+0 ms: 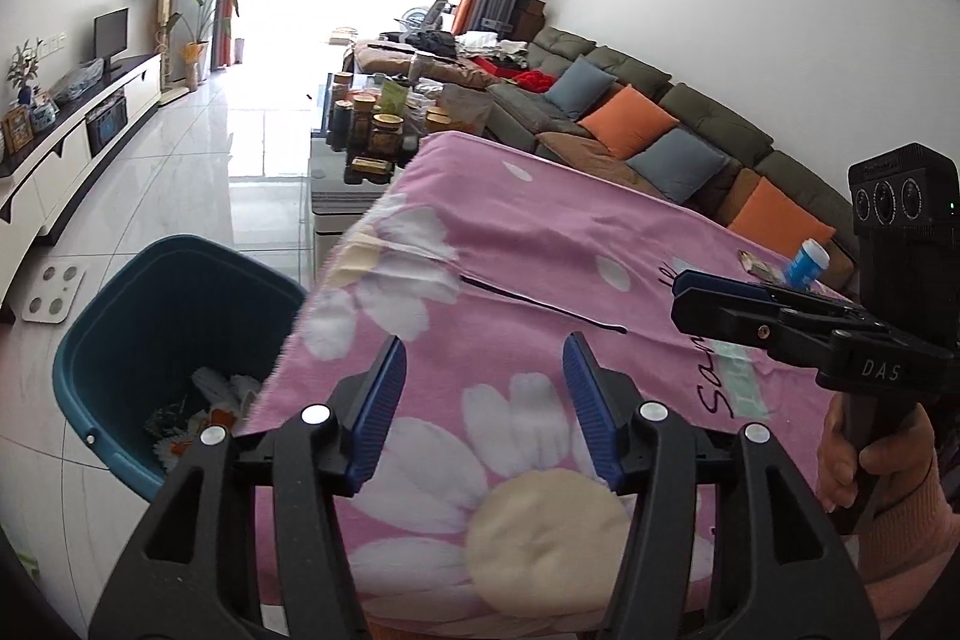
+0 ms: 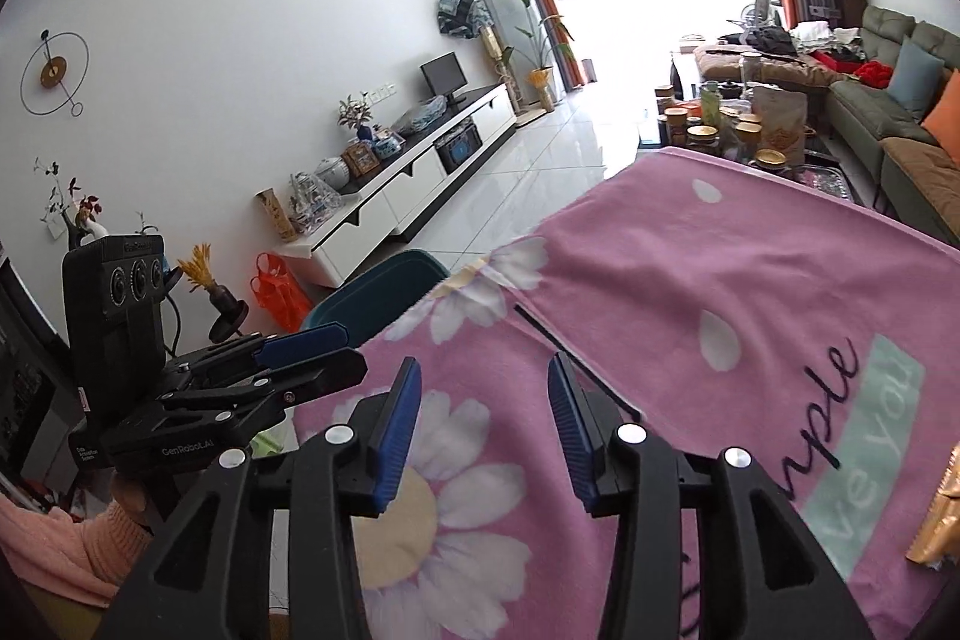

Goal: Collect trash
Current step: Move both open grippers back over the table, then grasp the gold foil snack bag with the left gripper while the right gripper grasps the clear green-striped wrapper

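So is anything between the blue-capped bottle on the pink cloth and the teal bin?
Only the right hand-held gripper, open and empty, sits just in front of the bottle. Beyond it the pink cloth lies bare up to the teal bin.

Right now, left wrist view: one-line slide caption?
Left gripper open and empty above pink daisy cloth, teal bin holding trash beside it.

Teal bin (image 1: pixel 180 340) stands upright on the floor, down and left of my left fingers (image 1: pixel 378 412), beside the edge of the pink cloth. Open top; crumpled white and patterned scraps (image 1: pixel 198 412) lie at its bottom. A blue-and-white bottle (image 1: pixel 807 265) lies tilted on the cloth, well right of my fingers. A gold wrapper (image 2: pixel 939 514) sits right of my right fingers (image 2: pixel 567 430).
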